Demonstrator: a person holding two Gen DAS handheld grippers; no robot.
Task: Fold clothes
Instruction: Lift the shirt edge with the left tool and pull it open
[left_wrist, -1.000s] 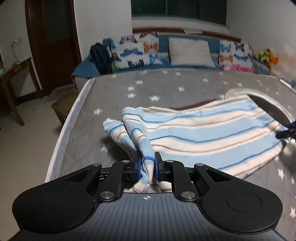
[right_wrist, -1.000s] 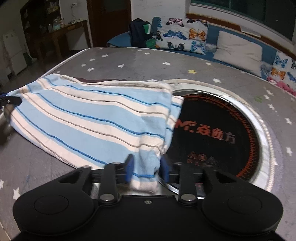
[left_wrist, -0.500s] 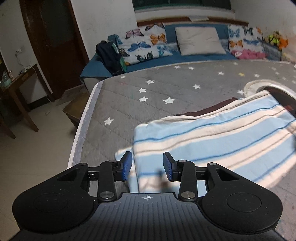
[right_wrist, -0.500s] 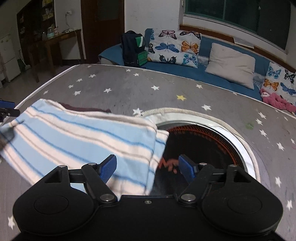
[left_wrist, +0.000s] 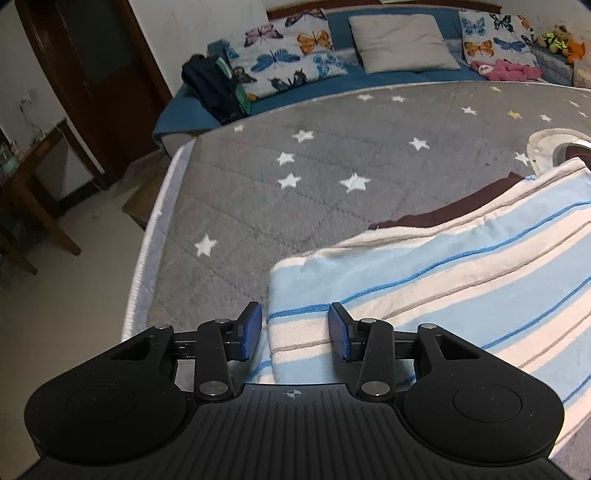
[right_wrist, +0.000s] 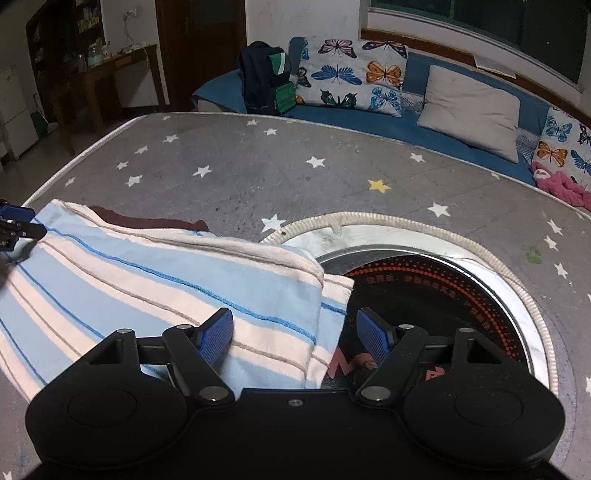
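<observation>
- On the grey star-patterned table cover (left_wrist: 332, 155), the folded striped garment (right_wrist: 147, 284) is lying flat, one end reaching over the rim of the round black cooktop (right_wrist: 461, 295).
- Above that end, the right gripper (right_wrist: 295, 334) is hovering with its jaws spread wide, gripping nothing.
- Over the opposite corner, the left gripper (left_wrist: 295, 330) is hovering with its blue pads (left_wrist: 251, 330) apart, likewise empty.
- Under the stripes, a dark maroon cloth (left_wrist: 443, 214) is peeking out.

We see our left black two-finger tongs (left_wrist: 295, 330) spread apart, blue pads (left_wrist: 250, 330) gripping nothing, pointing toward 12 o'clock. Our right black tongs (right_wrist: 295, 330) gape wider, blue pads (right_wrist: 373, 334) likewise free, level.
</observation>
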